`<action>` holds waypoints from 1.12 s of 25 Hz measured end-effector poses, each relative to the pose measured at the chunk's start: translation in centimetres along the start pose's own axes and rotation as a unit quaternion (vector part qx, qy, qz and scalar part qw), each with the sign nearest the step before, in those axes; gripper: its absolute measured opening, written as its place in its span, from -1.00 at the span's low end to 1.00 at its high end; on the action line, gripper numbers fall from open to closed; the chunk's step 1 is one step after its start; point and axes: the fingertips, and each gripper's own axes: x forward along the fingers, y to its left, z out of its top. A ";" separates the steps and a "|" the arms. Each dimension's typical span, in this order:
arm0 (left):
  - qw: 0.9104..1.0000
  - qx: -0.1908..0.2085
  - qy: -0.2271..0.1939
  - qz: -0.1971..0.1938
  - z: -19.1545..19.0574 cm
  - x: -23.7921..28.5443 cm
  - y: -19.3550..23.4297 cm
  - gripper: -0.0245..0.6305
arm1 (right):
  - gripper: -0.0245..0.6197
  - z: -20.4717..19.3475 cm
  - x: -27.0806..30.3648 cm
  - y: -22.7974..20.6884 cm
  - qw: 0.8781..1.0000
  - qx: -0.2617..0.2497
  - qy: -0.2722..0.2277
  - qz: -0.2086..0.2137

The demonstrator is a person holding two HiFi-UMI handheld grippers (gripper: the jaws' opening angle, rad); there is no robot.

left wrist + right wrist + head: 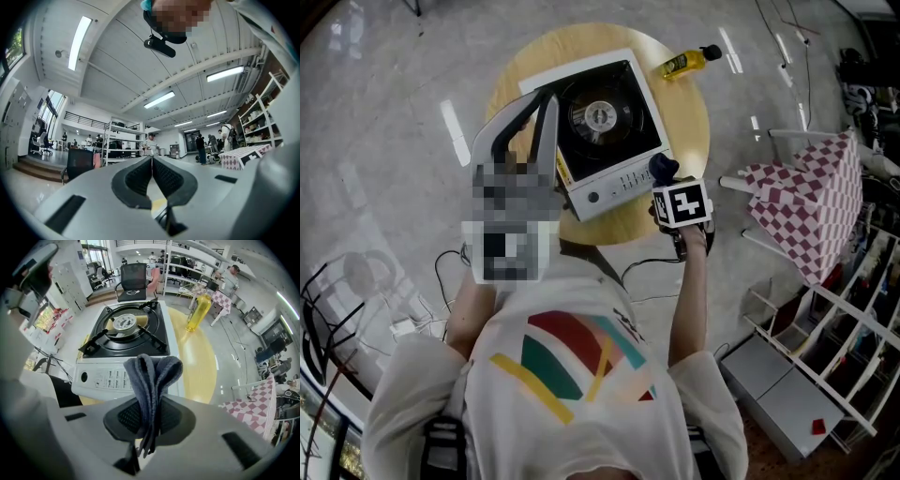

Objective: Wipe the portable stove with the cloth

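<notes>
The portable stove (605, 131), white with a black burner, stands on a round yellow table (684, 112). My right gripper (667, 180) hovers by the stove's front right corner, shut on a folded dark grey cloth (663, 168). In the right gripper view the cloth (153, 373) sticks up between the jaws of the right gripper (151, 401), just in front of the stove (126, 333) and its control panel. My left gripper (542, 97) is raised above the stove's left side. In its own view the left gripper (151, 160) points up at the ceiling, shut with nothing in it.
A yellow bottle (688, 63) lies on the table behind the stove, also visible as the bottle (198, 310). A pink checked cloth-covered object (811, 202) and white racks (825, 375) stand at the right. Cables (403, 323) trail on the floor at left. An office chair (132, 280) stands beyond the table.
</notes>
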 end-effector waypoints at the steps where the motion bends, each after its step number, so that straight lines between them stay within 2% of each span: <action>1: 1.000 -0.001 -0.001 -0.001 0.0 0.0 0.0 -0.91 | -0.82 0.0 0.0 0.6 1.000 -0.002 0.001 0.008; 11: 1.000 -0.007 0.008 -0.002 -1.0 0.0 0.7 -0.91 | -0.82 0.5 -0.6 8.6 0.995 -0.038 0.010 0.087; 16: 1.000 -0.009 0.007 0.003 -1.1 -0.1 1.3 -0.91 | -0.82 0.8 -1.0 14.1 0.986 -0.070 0.016 0.151; 20: 1.000 -0.016 0.009 0.012 -1.4 -0.3 1.7 -0.91 | -0.82 1.0 -1.1 16.9 0.978 -0.123 0.032 0.165; 23: 1.000 -0.017 0.010 0.016 -1.6 -0.5 2.0 -0.91 | -0.82 0.8 -1.2 18.0 0.974 -0.149 0.045 0.163; 28: 0.999 -0.020 0.011 0.028 -1.8 -0.9 3.1 -0.91 | -0.82 1.0 -1.6 21.4 0.963 -0.181 0.050 0.195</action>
